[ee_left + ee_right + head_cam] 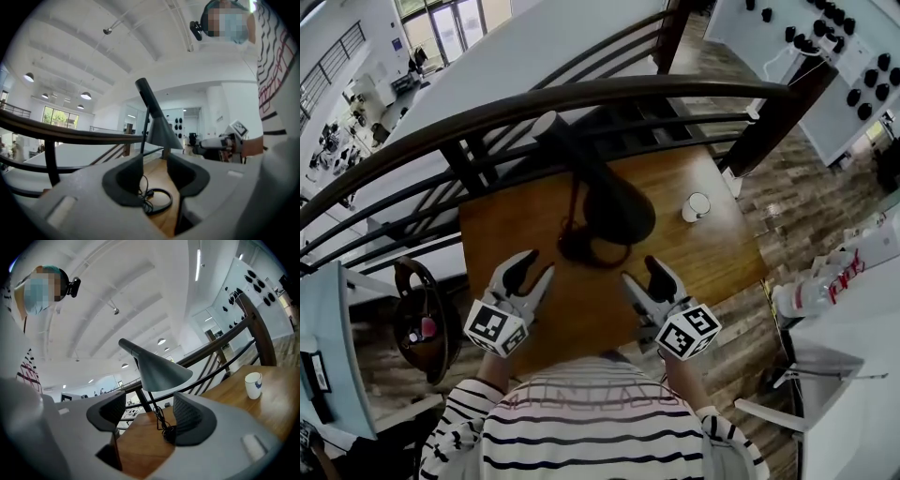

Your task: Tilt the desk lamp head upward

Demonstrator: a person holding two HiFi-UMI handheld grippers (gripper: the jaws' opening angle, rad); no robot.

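A dark desk lamp stands on the wooden table (712,253). Its cone-shaped head (614,202) hangs over its round base ring (592,253), with a cord coiled beside it. The left gripper view shows the lamp head (161,129) and the base ring (157,201) ahead of the jaws. In the right gripper view the lamp head (159,371) sits above the jaws. My left gripper (530,270) stands open, short of the base on its left. My right gripper (642,275) stands open on the right side. Neither touches the lamp, and nothing lies between either pair of jaws.
A white cup (696,207) stands on the table right of the lamp, also visible as the cup (253,384). A dark curved railing (581,103) runs just behind the table. A white counter with bottles (825,291) lies to the right.
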